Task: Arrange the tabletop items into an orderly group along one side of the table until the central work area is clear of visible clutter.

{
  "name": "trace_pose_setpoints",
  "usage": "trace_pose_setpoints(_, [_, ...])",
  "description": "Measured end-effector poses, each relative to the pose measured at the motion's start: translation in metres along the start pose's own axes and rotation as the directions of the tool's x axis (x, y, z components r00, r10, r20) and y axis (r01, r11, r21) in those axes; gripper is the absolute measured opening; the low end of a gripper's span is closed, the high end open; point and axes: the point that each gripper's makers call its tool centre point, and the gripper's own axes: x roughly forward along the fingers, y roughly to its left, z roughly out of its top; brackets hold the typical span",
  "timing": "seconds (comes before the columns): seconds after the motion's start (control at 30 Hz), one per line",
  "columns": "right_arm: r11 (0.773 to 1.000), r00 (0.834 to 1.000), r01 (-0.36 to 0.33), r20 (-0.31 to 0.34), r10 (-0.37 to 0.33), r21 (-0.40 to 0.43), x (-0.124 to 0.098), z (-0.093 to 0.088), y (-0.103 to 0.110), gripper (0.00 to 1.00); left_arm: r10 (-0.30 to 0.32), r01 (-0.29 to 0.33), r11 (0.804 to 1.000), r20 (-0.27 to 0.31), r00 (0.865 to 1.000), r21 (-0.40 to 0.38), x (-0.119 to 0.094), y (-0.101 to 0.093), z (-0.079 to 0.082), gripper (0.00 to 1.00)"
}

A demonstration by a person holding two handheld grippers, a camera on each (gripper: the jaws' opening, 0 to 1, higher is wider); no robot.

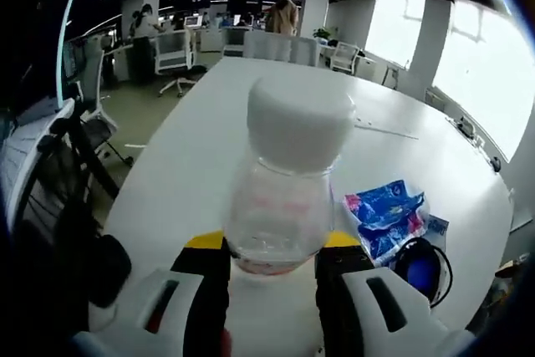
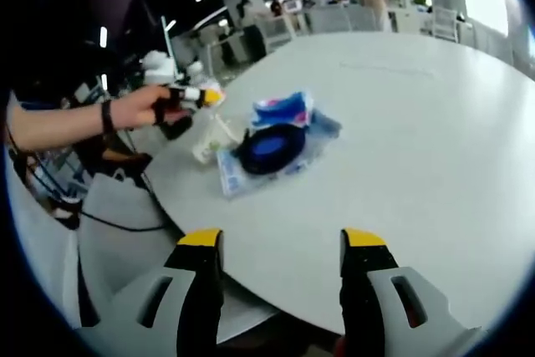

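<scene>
The left tongs pinch the base of a clear bottle with a white cap, held upright at the near edge of the white desk. Just right of the bottle lie a blue-and-white packet and a dark blue round object. In the right gripper view, the right tongs stand spread over the desk edge, holding nothing; the person's hand reaches in level from the left, gripping the left tongs beside the packet.
</scene>
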Motion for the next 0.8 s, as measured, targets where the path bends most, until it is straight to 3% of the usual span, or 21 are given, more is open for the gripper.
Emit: trace_pose_setpoints(0.8, [1.0, 1.0, 0.003, -0.011, -0.003, 0.01, 0.0, -0.003, 0.0, 0.54, -0.022, 0.022, 1.0, -0.003, 1.0, 0.015, 0.012, -0.003, 0.009, 0.39])
